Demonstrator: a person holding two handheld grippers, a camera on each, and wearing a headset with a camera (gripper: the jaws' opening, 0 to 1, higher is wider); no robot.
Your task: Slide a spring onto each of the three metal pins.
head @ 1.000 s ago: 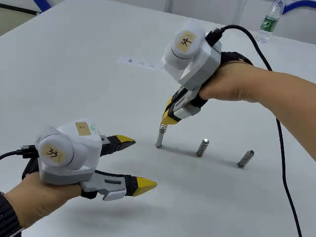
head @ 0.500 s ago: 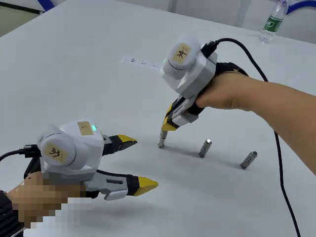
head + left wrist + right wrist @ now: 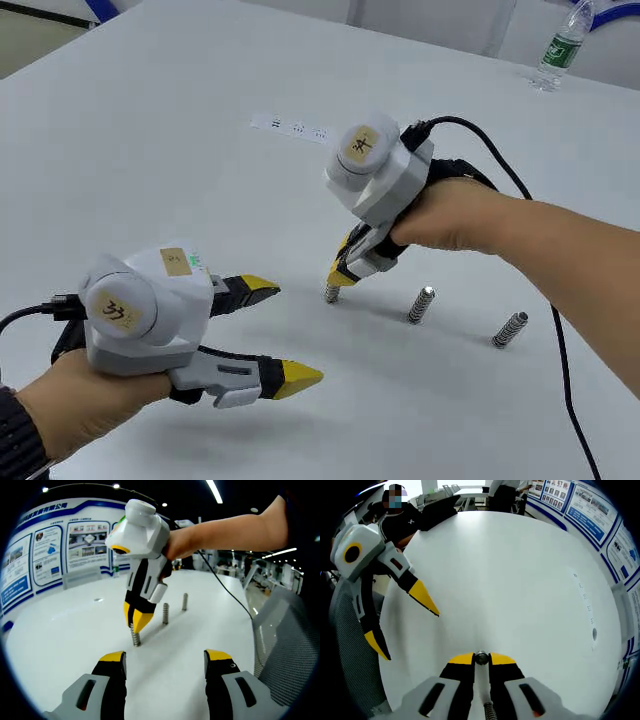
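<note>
**While the right gripper point(image 3: 338, 279) pinches the end pin point(image 3: 481, 657), a sideways push is the danger**

Since the right gripper is closed on the rounded top of this pin, with the spring point(image 3: 135, 638) showing as coils just beneath its tips, it leans in at a slant. A slanted press could tip the slim pin or skate it across the surface point(image 3: 150, 130). That surface looks smooth, white and matte, so it probably offers little grip. I cannot tell whether the pin is fixed down. A squeezed coil might also jump upward on release.

The end pin stands nearest the left edge of the surface. The middle pin point(image 3: 421, 305) and the last pin point(image 3: 509, 329), toward the right edge, already wear fine grey coils and have bright domed heads. A swing of the hand could knock them.

The left gripper point(image 3: 285, 335) hangs by the near edge with its jaws wide apart and empty. Both grippers have white plastic shells, black jaws and hard yellow wedge tips, which may slip on polished metal.
</note>
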